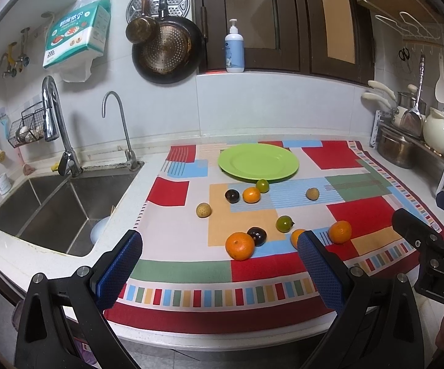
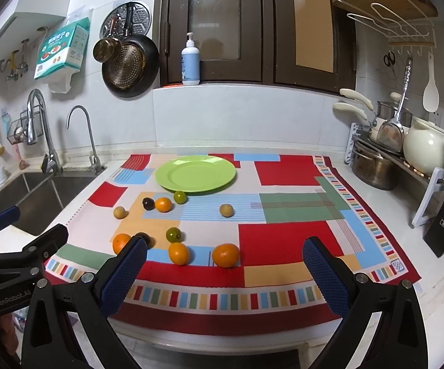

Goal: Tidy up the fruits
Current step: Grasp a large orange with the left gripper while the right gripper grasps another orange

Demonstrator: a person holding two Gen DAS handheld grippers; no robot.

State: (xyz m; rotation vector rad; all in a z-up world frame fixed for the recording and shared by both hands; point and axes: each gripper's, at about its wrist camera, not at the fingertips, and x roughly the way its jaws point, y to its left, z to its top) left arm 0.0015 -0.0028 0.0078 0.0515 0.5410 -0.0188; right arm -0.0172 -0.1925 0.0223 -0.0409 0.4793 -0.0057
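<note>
Both the left gripper (image 1: 220,255) and right gripper (image 2: 225,261) are held wide apart and empty above the cloth's (image 2: 286,243) near edge. Fruits (image 2: 225,255) lie scattered before the empty green plate (image 2: 195,173); being round, they could be nudged and rolled off.

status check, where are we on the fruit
Left gripper open, right gripper open, both empty. Green plate bare; fruits all loose on the cloth. Nothing blocking.
</note>
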